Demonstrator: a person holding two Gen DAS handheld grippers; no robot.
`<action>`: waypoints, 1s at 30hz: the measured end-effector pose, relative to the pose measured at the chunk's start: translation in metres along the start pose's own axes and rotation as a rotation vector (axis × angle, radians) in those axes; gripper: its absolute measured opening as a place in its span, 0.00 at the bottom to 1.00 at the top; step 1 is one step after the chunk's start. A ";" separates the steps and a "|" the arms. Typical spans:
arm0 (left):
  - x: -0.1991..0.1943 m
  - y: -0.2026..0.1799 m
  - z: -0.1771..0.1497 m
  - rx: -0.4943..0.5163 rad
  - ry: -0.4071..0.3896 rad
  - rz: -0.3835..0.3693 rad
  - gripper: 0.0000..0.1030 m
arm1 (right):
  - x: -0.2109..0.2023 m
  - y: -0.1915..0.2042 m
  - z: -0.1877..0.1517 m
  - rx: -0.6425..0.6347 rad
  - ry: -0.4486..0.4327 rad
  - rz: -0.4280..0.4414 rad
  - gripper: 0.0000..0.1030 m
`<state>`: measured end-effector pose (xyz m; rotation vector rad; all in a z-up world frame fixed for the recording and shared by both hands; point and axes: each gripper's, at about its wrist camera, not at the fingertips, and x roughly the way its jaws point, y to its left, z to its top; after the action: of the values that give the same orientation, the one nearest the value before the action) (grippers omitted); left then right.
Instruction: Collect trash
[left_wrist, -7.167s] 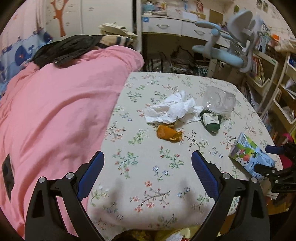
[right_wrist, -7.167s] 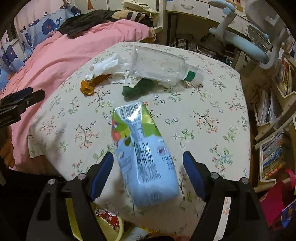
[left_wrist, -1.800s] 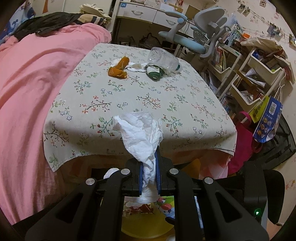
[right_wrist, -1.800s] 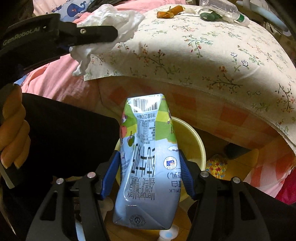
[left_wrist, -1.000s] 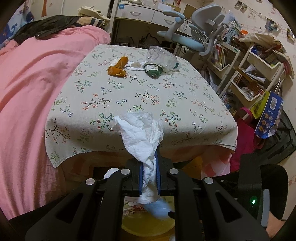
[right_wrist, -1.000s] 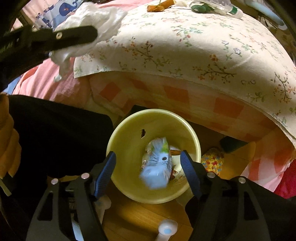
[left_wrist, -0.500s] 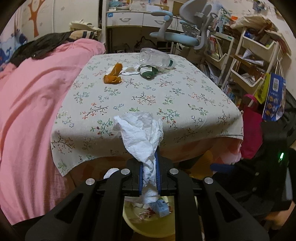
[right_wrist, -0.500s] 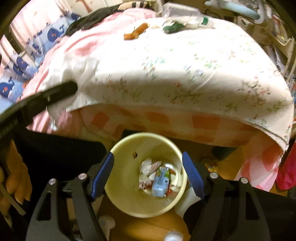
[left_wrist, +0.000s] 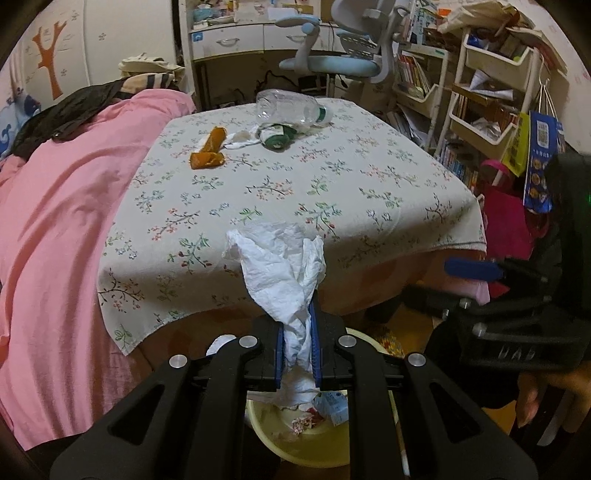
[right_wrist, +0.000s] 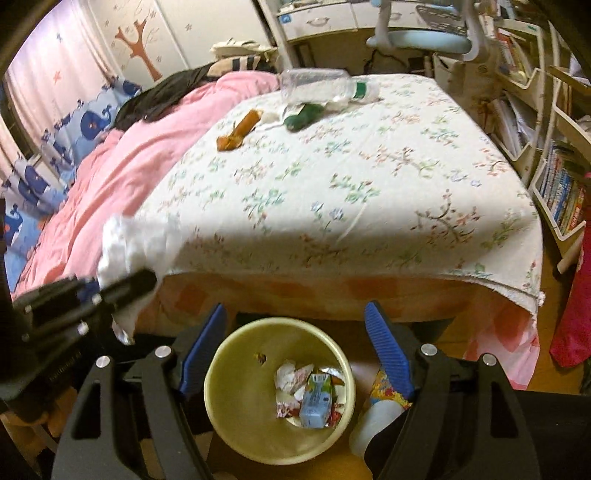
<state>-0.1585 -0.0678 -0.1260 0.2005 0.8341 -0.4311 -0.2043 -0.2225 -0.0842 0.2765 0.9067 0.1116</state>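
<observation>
Crumpled tissue (left_wrist: 284, 273) sits clenched in the left gripper (left_wrist: 297, 341), above the yellow bin (right_wrist: 236, 398); the right gripper (right_wrist: 295, 350) hangs released over the bin's milk carton (right_wrist: 314, 400).

The bench with a floral cloth (left_wrist: 332, 177) carries, at its far end, a clear plastic bottle (left_wrist: 291, 109), a dark green wrapper (left_wrist: 276, 136), an orange peel (left_wrist: 208, 151) and a small white tissue scrap (left_wrist: 240, 139).
</observation>
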 end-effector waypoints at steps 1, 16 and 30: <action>0.001 -0.001 -0.001 0.005 0.007 -0.002 0.11 | -0.001 -0.001 0.001 0.005 -0.008 -0.003 0.73; 0.008 0.002 -0.004 -0.056 0.061 -0.016 0.53 | -0.010 -0.008 0.002 0.040 -0.061 -0.015 0.75; -0.002 0.053 0.019 -0.303 -0.042 0.015 0.61 | -0.018 -0.003 0.014 0.015 -0.100 0.003 0.76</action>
<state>-0.1227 -0.0261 -0.1118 -0.0827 0.8450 -0.2887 -0.2043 -0.2318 -0.0627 0.2951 0.8083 0.0931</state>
